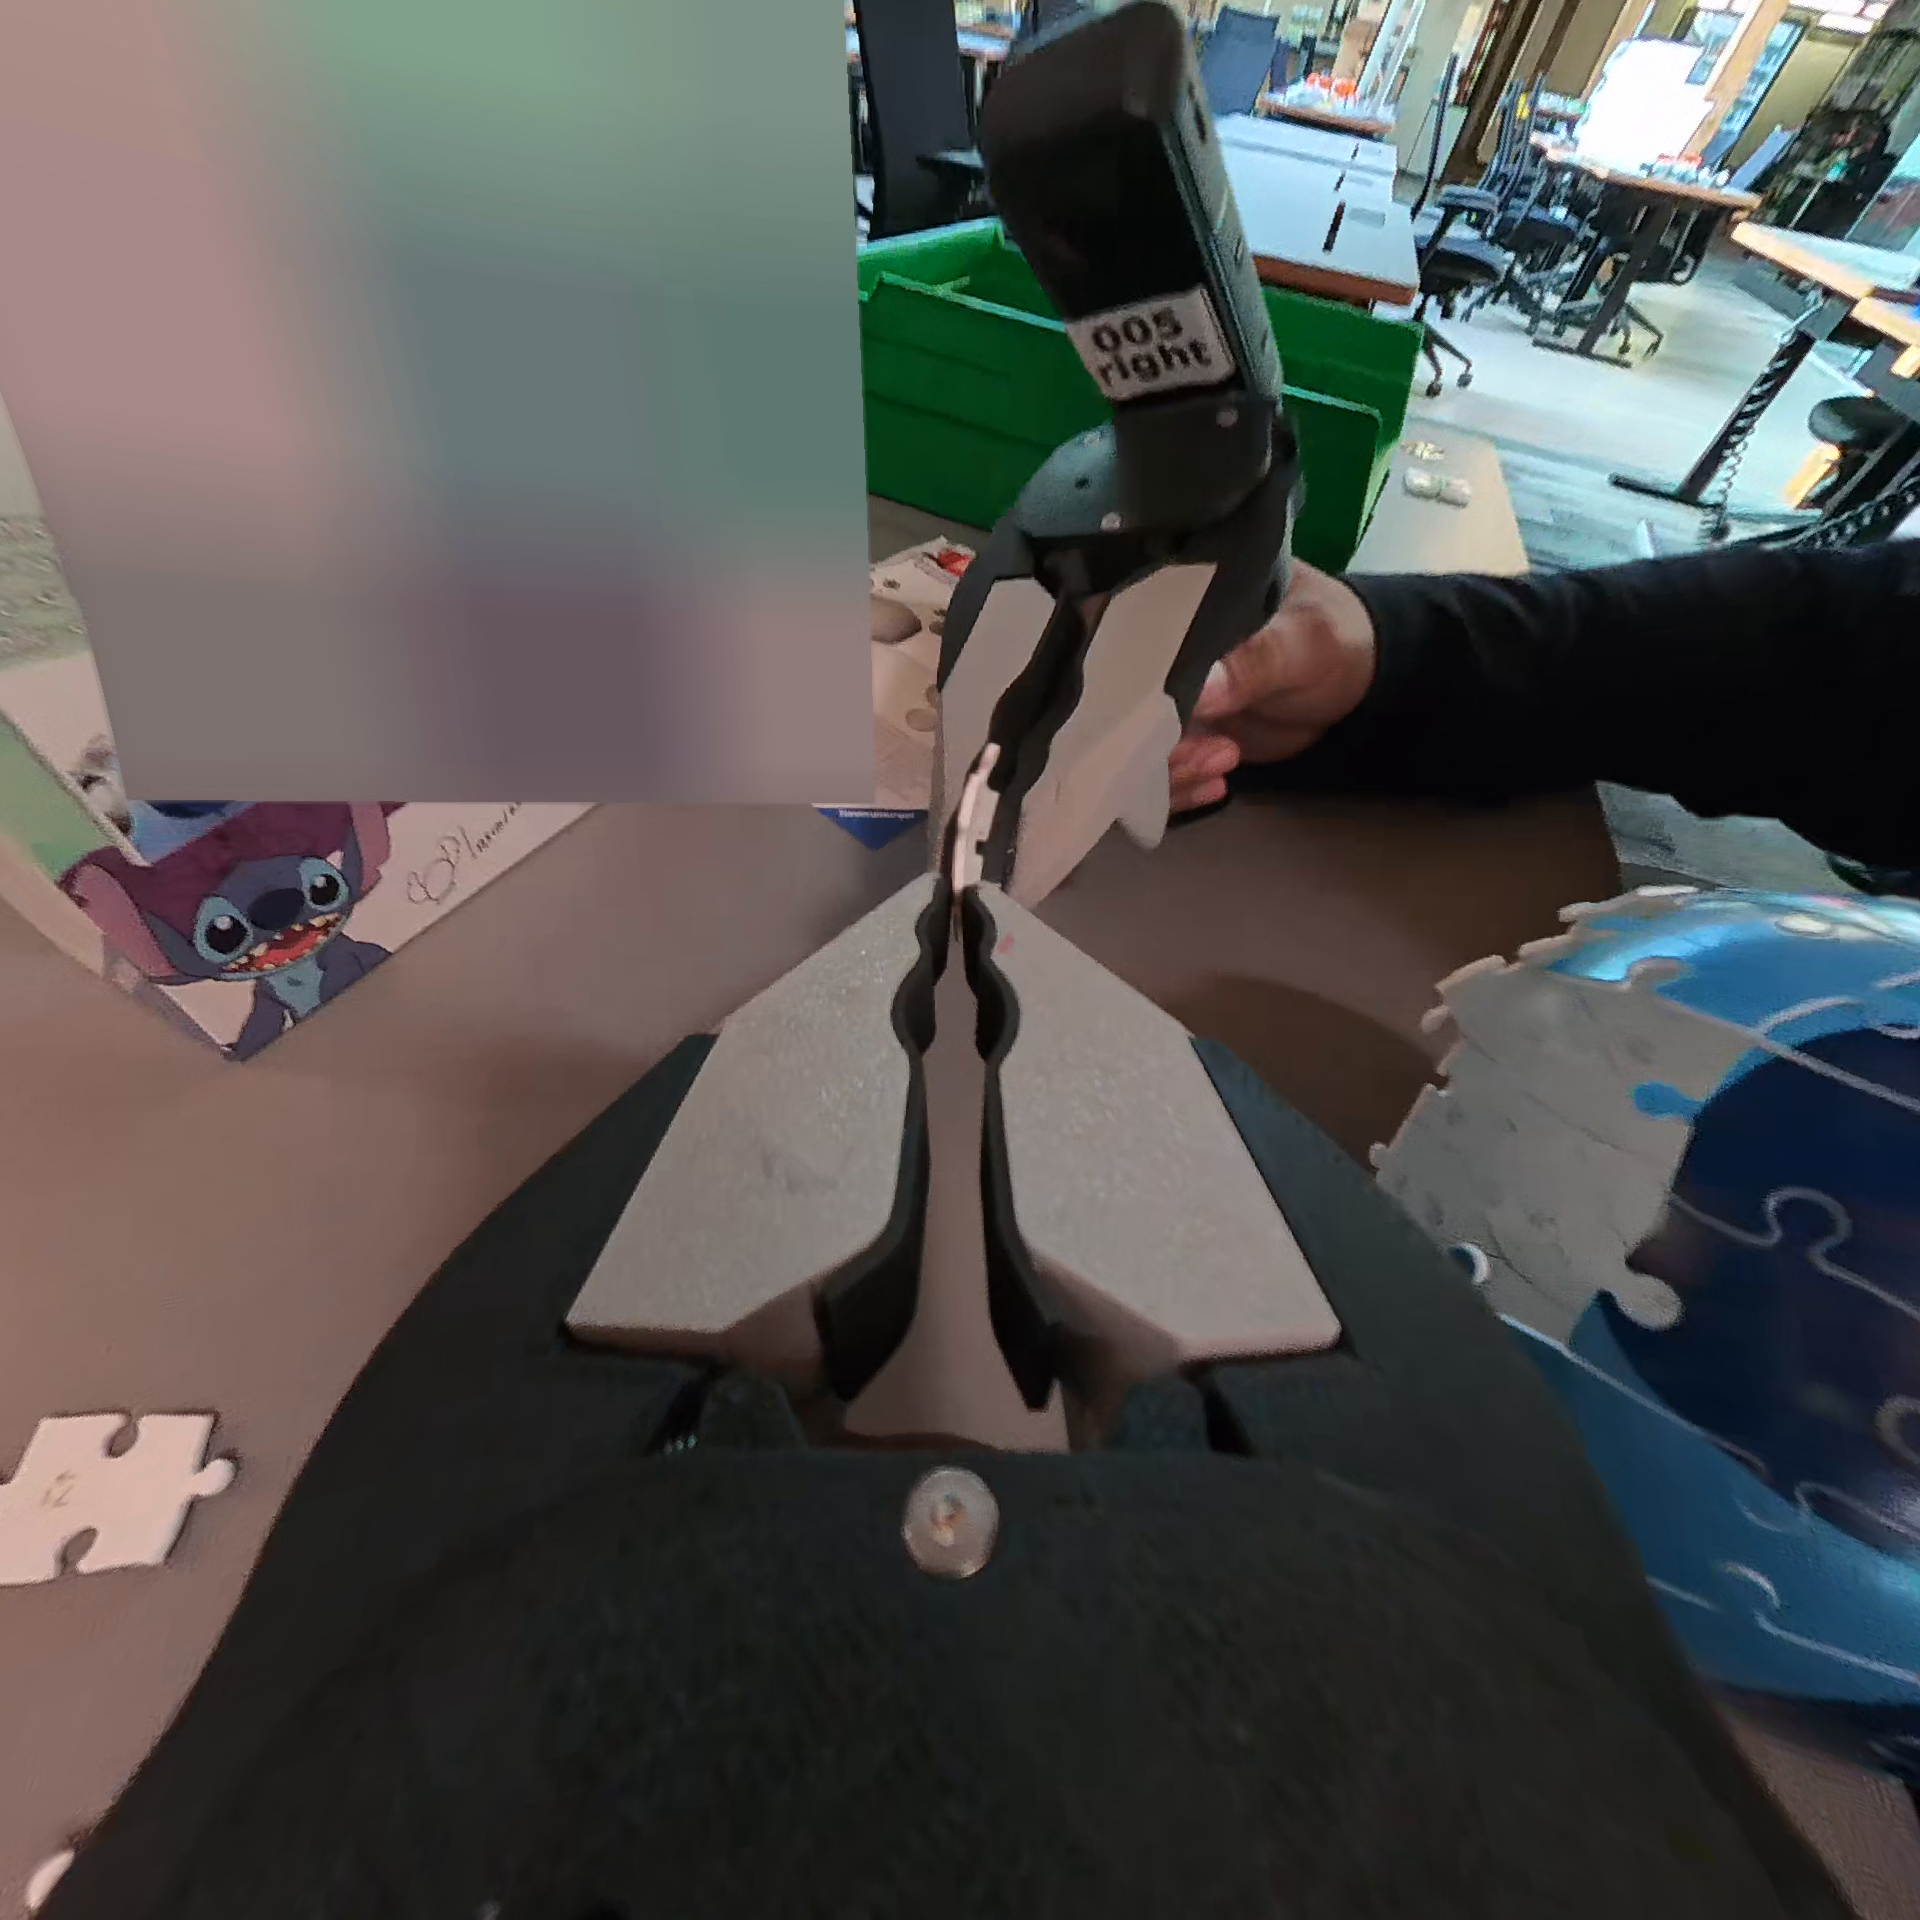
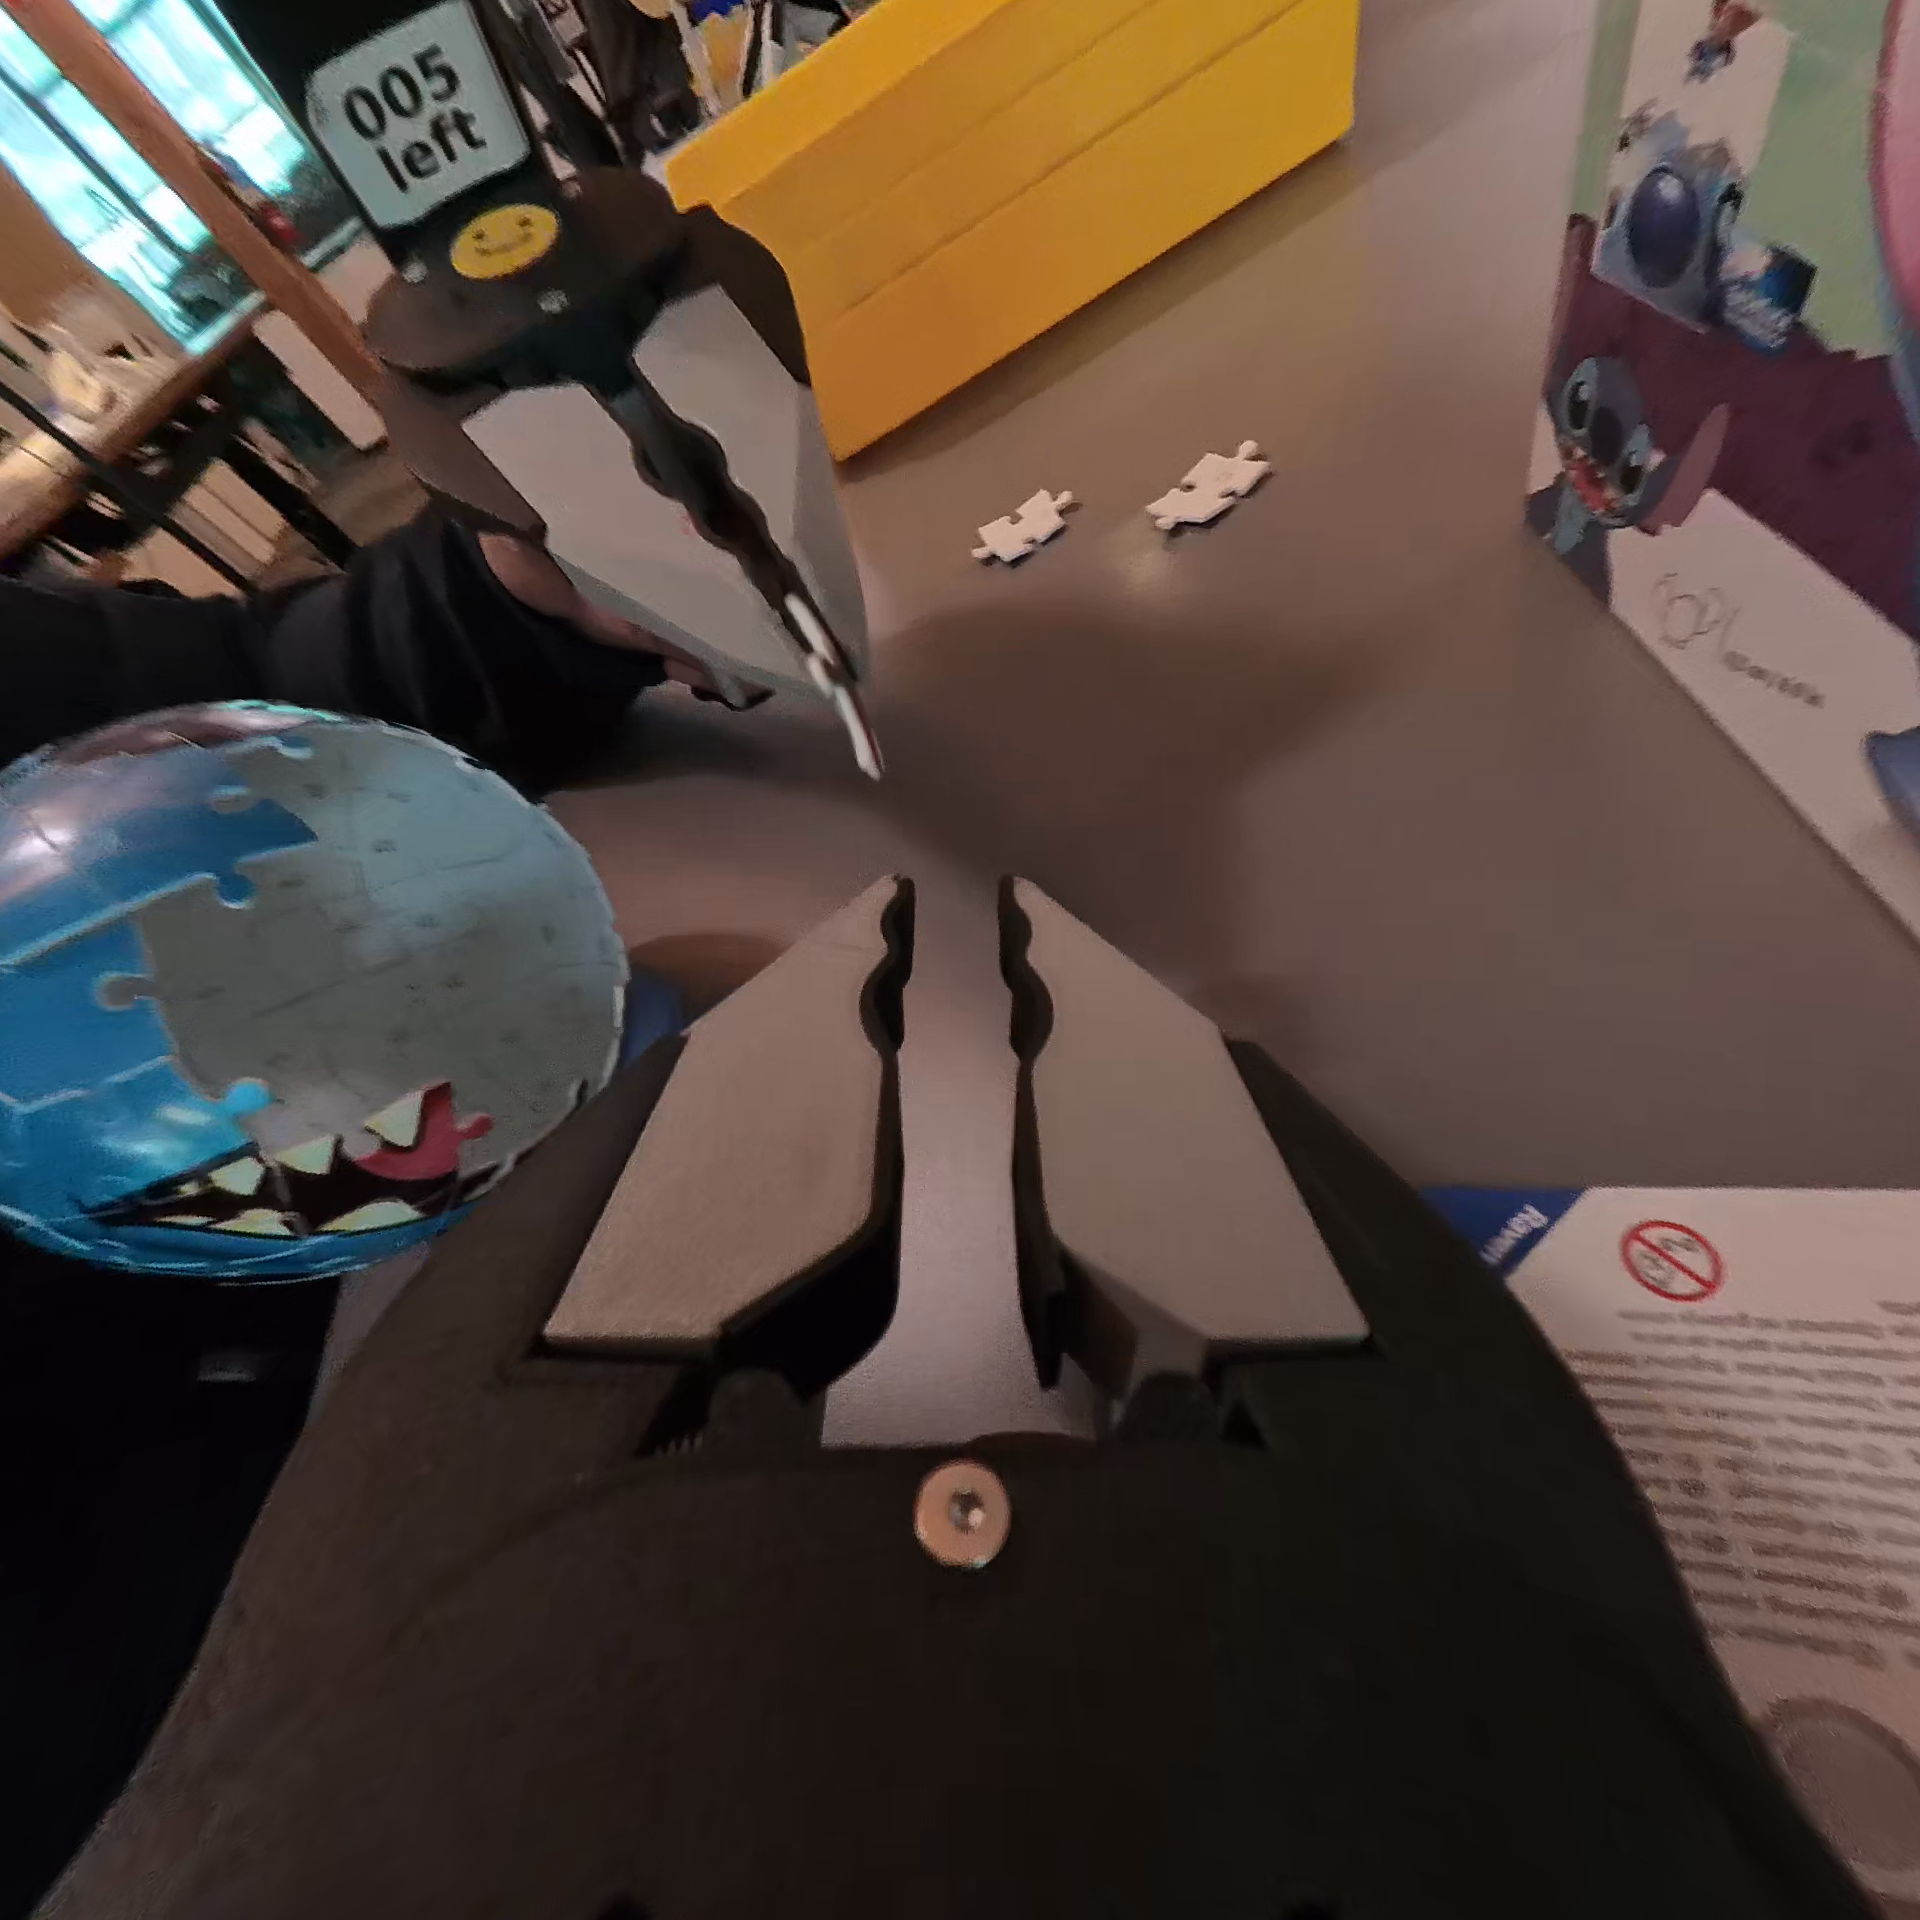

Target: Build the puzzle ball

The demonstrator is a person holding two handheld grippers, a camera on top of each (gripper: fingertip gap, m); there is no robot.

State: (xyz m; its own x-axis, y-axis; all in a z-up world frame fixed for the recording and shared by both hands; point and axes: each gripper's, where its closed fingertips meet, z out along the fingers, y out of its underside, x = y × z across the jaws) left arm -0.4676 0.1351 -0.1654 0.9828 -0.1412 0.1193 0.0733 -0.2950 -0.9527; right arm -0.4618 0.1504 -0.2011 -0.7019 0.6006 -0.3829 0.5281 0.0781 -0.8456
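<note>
The partly built puzzle ball (image 1: pixel 1714 1247) is blue, with bare grey shell where pieces are absent; it sits at the right in the left wrist view and at the left in the right wrist view (image 2: pixel 260 987). My left gripper (image 1: pixel 958 920) is shut on a white puzzle piece (image 1: pixel 971 821) that sticks out past its tips; both also show in the right wrist view, gripper (image 2: pixel 847 675) and piece (image 2: pixel 857 727). My right gripper (image 2: pixel 954 883) is open and empty, facing the left one tip to tip, a little apart from the piece. It shows in the left wrist view (image 1: pixel 1003 862).
Two loose white pieces (image 2: pixel 1023 525) (image 2: pixel 1210 483) lie on the grey table before a yellow bin (image 2: pixel 1039 208); another piece (image 1: pixel 94 1496) lies at lower left. A puzzle box with a blue cartoon figure (image 2: pixel 1714 520), a green bin (image 1: pixel 966 364) and a printed sheet (image 2: pixel 1714 1455) stand around. The grippers' ends are close to 4 cm from one another.
</note>
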